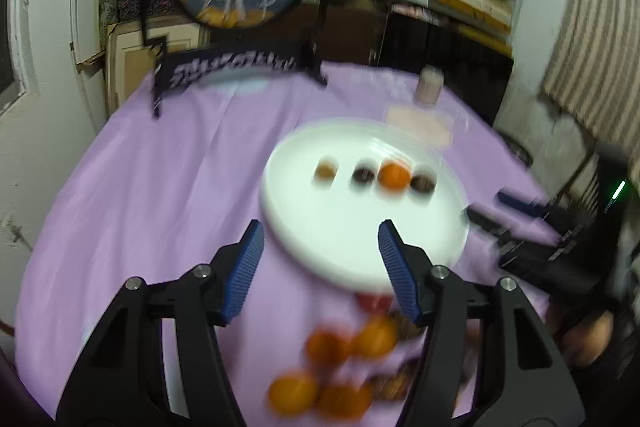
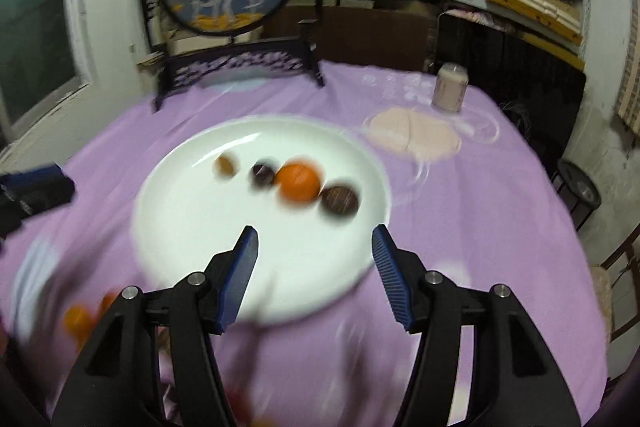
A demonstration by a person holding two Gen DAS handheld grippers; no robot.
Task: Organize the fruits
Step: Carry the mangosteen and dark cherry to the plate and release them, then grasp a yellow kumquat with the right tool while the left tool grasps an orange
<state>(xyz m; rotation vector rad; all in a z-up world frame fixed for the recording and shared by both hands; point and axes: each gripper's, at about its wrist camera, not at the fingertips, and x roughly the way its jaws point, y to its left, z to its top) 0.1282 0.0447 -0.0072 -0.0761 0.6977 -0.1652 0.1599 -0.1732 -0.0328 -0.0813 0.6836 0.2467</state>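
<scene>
Both claws released, nothing between the pads. Left gripper (image 1: 320, 247) hangs over the near rim of the white plate (image 1: 320, 227); right gripper (image 2: 314, 251) likewise over its near edge.

On the plate, a row of four: a brownish fruit (image 2: 225, 165) at approx 10 o'clock from plate centre, a dark one (image 2: 263, 174) next, the orange (image 2: 299, 183) about touching it, and a second dark round fruit (image 2: 340, 202) at 3 o'clock. The loose pile of oranges (image 1: 332, 371) lies on the purple cloth (image 1: 160, 167) at 6 o'clock, below the left claw, off the plate.

Risks, as I judge: round fruit rolls, so a nudge from a fingertip could break the row or send one off the rim. Picking from the tight pile could scatter the neighbours. A low pass may clip the plate edge.

Hard to read: both views motion-blurred. Brown bits amid the pile and a red thing under the plate's near rim can't be ID'd. The pile is partly cut off by the left claw's frame. The pale jar (image 2: 450, 87) label is unreadable.
</scene>
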